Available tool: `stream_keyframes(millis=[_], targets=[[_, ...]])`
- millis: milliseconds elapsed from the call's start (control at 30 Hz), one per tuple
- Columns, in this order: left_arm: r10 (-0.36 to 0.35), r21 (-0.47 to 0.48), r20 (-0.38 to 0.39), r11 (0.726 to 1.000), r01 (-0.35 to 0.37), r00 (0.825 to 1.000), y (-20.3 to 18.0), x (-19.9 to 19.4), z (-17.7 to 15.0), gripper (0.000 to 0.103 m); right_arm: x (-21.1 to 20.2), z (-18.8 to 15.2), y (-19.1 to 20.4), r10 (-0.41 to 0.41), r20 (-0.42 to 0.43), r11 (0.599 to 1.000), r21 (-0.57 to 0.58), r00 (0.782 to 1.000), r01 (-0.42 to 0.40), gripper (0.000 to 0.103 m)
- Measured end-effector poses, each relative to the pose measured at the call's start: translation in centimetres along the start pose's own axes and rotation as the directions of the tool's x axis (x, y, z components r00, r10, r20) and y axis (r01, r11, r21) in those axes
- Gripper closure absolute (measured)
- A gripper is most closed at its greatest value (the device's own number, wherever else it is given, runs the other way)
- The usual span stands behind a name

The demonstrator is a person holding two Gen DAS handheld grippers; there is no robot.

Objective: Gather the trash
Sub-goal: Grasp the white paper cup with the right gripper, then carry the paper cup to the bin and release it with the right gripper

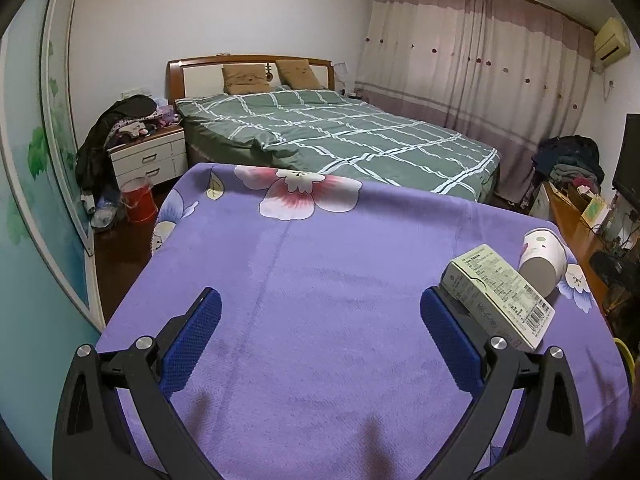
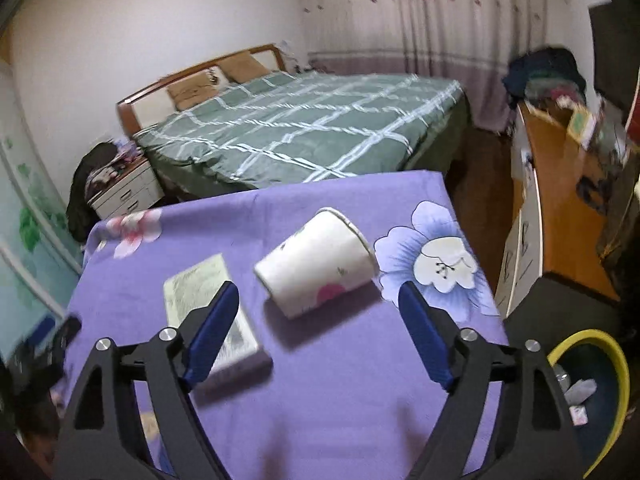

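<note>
A white paper cup [image 2: 316, 264] lies on its side on the purple flowered tablecloth [image 2: 340, 380]. A pale green carton [image 2: 200, 292] lies flat to its left. My right gripper [image 2: 318, 292] hovers open just before the cup, its blue pads [image 2: 424, 340] apart from the cup; its left finger overlaps the carton. In the left wrist view the carton [image 1: 496, 292] and the cup [image 1: 540, 256] lie at the cloth's [image 1: 320, 248] right side. My left gripper [image 1: 322, 300] is open and holds nothing. Its right finger hides the carton's near left corner.
A yellow-rimmed bin [image 2: 592, 344] holding some scraps stands on the floor right of the table. A green checked bed [image 1: 340, 136] lies beyond, with a white nightstand [image 1: 148, 156] and a red bucket [image 1: 138, 200] at its left. A wooden cabinet [image 2: 560, 208] is at right.
</note>
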State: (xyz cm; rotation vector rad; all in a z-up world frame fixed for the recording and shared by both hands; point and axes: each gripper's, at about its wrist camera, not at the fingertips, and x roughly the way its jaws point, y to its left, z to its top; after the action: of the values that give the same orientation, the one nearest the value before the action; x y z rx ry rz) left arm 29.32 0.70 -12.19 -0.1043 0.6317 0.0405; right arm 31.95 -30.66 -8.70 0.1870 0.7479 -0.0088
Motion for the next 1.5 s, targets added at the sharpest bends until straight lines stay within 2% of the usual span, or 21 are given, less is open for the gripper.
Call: stream_keyframes(millis=[100,233,300,400,567,633,800,867,933,967,1067,1200,1367,1500], targets=[[0.008,-0.014,-0.008,1.000,-0.008,1.000,0.2,0.2,0.0,0.005,2.4,1.6,0.1,-0.056,-0.058,0.997,0.048,0.997,0.058,0.024],[0.018,-0.042,-0.007,0.999,-0.018,1.000,0.7,0.4,0.0,0.005,4.5,2.5,-0.5,-0.077,-0.121,0.988,0.123,0.990,0.091,0.024],[0.028,-0.049,-0.002,0.998,-0.028,1.000,0.9,0.4,0.0,0.005,5.5,2.8,-0.6,-0.102,-0.154,0.980,0.153,0.983,0.126,0.019],[0.043,-0.054,0.017,0.998,-0.042,0.999,1.0,0.0,0.0,0.005,6.9,3.2,-1.0,-0.111,-0.205,0.965,0.211,0.972,0.155,0.018],[0.056,-0.050,0.043,0.997,-0.054,0.998,0.8,-0.4,0.1,0.005,8.8,3.4,-1.0,-0.079,-0.290,0.932,0.317,0.954,0.173,0.018],[0.054,-0.050,0.045,0.997,-0.051,0.998,0.8,-0.5,0.1,0.005,9.3,3.6,-0.5,-0.069,-0.309,0.925,0.337,0.949,0.177,0.018],[0.053,-0.040,0.051,0.998,-0.051,0.997,0.5,-0.7,0.2,0.005,10.7,4.1,0.2,-0.104,-0.349,0.904,0.358,0.931,0.235,0.018],[0.051,-0.035,0.049,0.998,-0.049,0.997,0.4,-0.7,0.2,0.005,11.3,4.0,0.2,-0.097,-0.361,0.898,0.371,0.928,0.238,0.019],[0.049,-0.032,0.044,0.998,-0.048,0.998,0.3,-0.6,0.1,0.005,11.7,3.9,0.0,-0.082,-0.377,0.897,0.375,0.923,0.233,0.031],[0.047,-0.031,0.043,0.998,-0.045,0.998,0.1,-0.8,0.1,0.005,11.9,3.8,0.0,-0.066,-0.384,0.899,0.378,0.921,0.222,0.032],[0.047,-0.021,0.044,0.999,-0.046,0.998,-0.1,-0.8,0.0,0.005,11.8,3.6,0.0,-0.045,-0.376,0.910,0.367,0.926,0.193,0.036],[0.048,-0.020,0.043,0.999,-0.047,0.998,-0.1,-0.8,0.0,0.005,10.0,3.5,-0.6,-0.013,-0.331,0.919,0.367,0.944,0.141,0.038],[0.047,-0.020,0.042,0.999,-0.047,0.998,-0.1,-0.8,0.0,0.005,5.4,2.2,-2.5,0.022,-0.231,0.928,0.366,0.973,0.065,0.039],[0.052,-0.009,0.038,0.999,-0.052,0.998,-0.2,-0.7,-0.1,0.005,1.4,0.3,-5.1,0.029,-0.165,0.931,0.365,0.986,0.034,0.039]])
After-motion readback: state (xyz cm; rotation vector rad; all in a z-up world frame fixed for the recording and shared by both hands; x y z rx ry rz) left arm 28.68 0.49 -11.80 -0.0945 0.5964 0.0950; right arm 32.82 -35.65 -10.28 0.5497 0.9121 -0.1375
